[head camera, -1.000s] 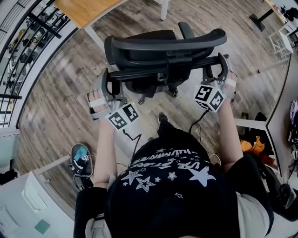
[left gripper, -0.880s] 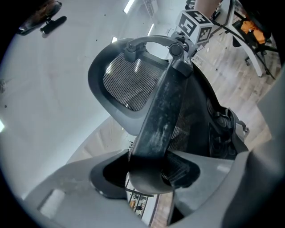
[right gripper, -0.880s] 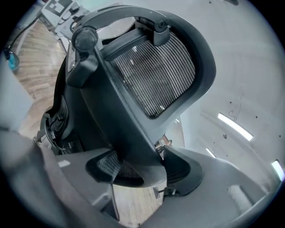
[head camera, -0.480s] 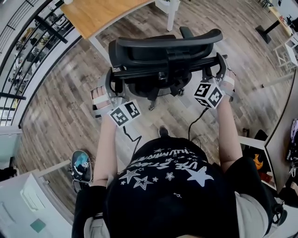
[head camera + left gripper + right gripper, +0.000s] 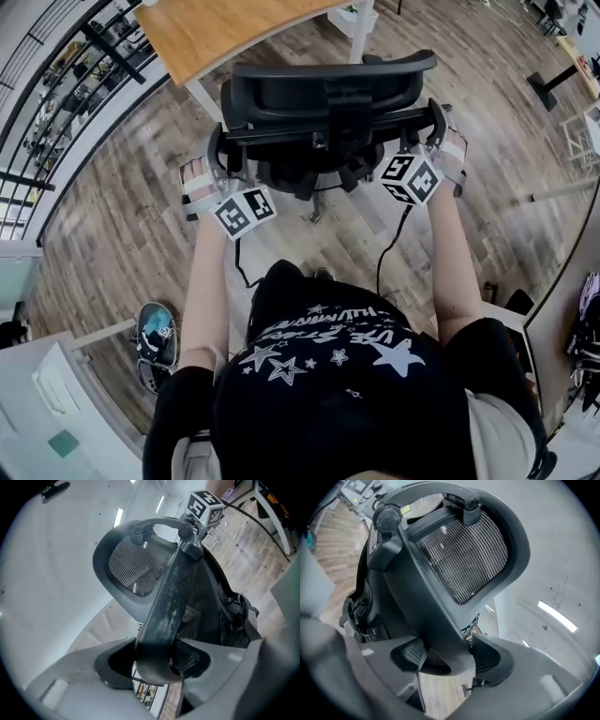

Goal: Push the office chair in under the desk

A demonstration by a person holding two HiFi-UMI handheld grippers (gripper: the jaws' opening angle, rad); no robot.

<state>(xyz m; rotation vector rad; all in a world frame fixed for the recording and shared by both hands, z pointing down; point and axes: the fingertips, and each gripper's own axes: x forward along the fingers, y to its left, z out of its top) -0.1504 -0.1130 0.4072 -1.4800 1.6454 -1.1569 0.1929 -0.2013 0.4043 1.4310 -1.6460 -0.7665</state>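
The black office chair (image 5: 323, 94) stands with its back toward me, just in front of the wooden desk (image 5: 216, 28). The left gripper (image 5: 217, 157) is shut on the left end of the chair's back frame bar (image 5: 171, 597). The right gripper (image 5: 435, 127) is shut on the right end of that bar (image 5: 426, 602). In the left gripper view the pads of the left gripper (image 5: 157, 660) press both sides of the dark bar. The right gripper view shows the right gripper (image 5: 450, 653) clamped the same way. The mesh headrest (image 5: 464, 559) rises beyond the jaws.
A white desk leg (image 5: 361, 19) stands behind the chair. A black railing (image 5: 37, 112) runs along the left. A shoe (image 5: 155, 328) lies on the wood floor at lower left, beside a white cabinet (image 5: 47, 412). A cable (image 5: 389, 253) hangs from the right gripper.
The chair and both grippers have moved forward toward the desk, which now shows more at the top. The person has stepped forward behind them. Both grips stay as they were.
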